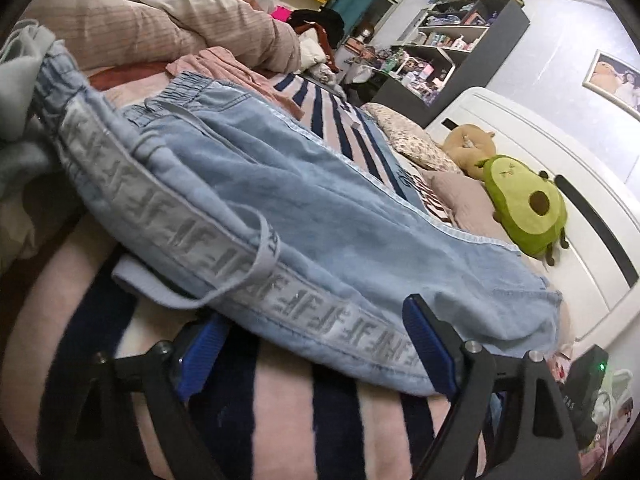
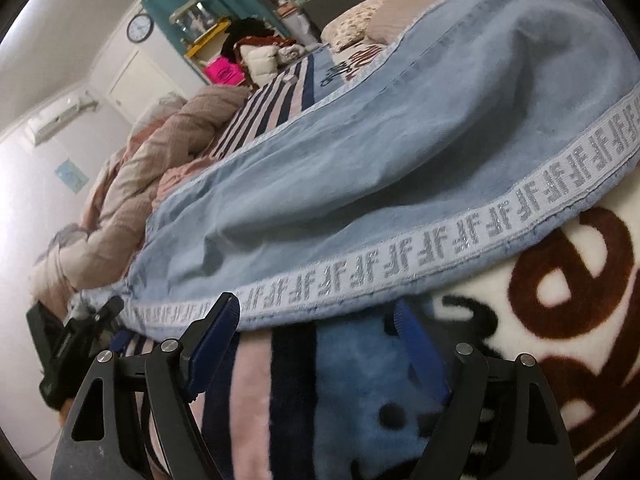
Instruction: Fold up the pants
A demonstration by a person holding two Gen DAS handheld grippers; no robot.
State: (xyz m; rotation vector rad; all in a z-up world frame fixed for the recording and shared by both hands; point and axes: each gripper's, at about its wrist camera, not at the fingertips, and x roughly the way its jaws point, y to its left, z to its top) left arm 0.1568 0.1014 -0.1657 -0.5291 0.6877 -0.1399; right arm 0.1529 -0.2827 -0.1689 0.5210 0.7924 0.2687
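The pants (image 1: pixel 280 200), light blue denim with a grey lettered tape (image 1: pixel 168 216) running down the side seam, lie spread on a striped blanket (image 1: pixel 280 412) covering the bed. In the left wrist view the elastic waistband (image 1: pixel 188 88) sits toward 11 o'clock and the fabric runs down to 4 o'clock, with a grey drawstring (image 1: pixel 264 256) looped over the tape near the centre.

The left gripper (image 1: pixel 316 344) is low at 6 o'clock, its jaws wide, with the taped edge of the pants lying between them. The blue pad (image 1: pixel 428 344) of 1 finger rests against the denim edge at 5 o'clock; the other pad (image 1: pixel 200 356) sits at 7 o'clock, just under the fabric's edge. Nothing is clamped.

In the right wrist view the pants (image 2: pixel 400 152) fill the frame from 8 o'clock to 2 o'clock, the tape (image 2: pixel 440 240) bordering their near edge. The right gripper (image 2: pixel 316 316) is at 6 o'clock with jaws wide; 1 pad (image 2: pixel 216 340) touches the taped hem at 7 o'clock, and the other (image 2: pixel 420 352) lies over the blanket (image 2: pixel 360 400) just beside the edge. The left gripper (image 2: pixel 80 332) shows at 8 o'clock beside the same edge.

An avocado plush (image 1: pixel 528 208) lies at 3 o'clock in the left wrist view, near the white headboard (image 1: pixel 540 152). A rumpled duvet (image 1: pixel 160 20) is heaped at 11 o'clock.
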